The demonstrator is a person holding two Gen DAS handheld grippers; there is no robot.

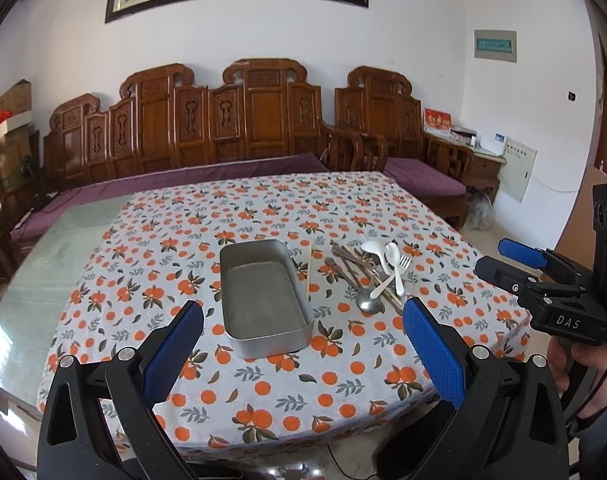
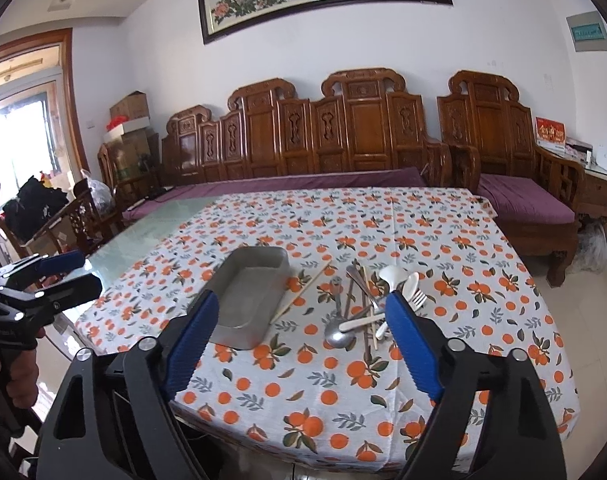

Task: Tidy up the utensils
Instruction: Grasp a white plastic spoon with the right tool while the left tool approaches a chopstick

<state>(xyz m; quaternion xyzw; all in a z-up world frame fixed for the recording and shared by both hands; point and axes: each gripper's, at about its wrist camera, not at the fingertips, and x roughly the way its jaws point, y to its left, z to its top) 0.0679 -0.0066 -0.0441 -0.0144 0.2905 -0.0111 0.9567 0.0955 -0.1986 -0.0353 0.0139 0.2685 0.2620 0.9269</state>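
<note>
An empty grey metal tray (image 1: 239, 334) (image 2: 239, 332) sits on the orange-print tablecloth. To its right lies a pile of utensils (image 1: 373, 276) (image 2: 367, 308): a metal spoon (image 1: 369, 303) (image 2: 338, 334), white plastic spoons (image 1: 377, 251) (image 2: 391, 276), a white fork (image 1: 402, 266) (image 2: 417, 300) and dark chopsticks. One pale chopstick (image 1: 309, 266) (image 2: 303, 294) lies beside the tray. My left gripper (image 1: 303, 312) is open and empty, above the near table edge. My right gripper (image 2: 301, 306) is open and empty too; it also shows in the left wrist view (image 1: 499, 258).
The table (image 1: 75, 240) has bare glass at its left side. A carved wooden sofa (image 1: 223, 128) with purple cushions stands behind it, and a wooden armchair (image 2: 515, 184) at the back right. Boxes and bags (image 2: 55, 196) stand at the far left.
</note>
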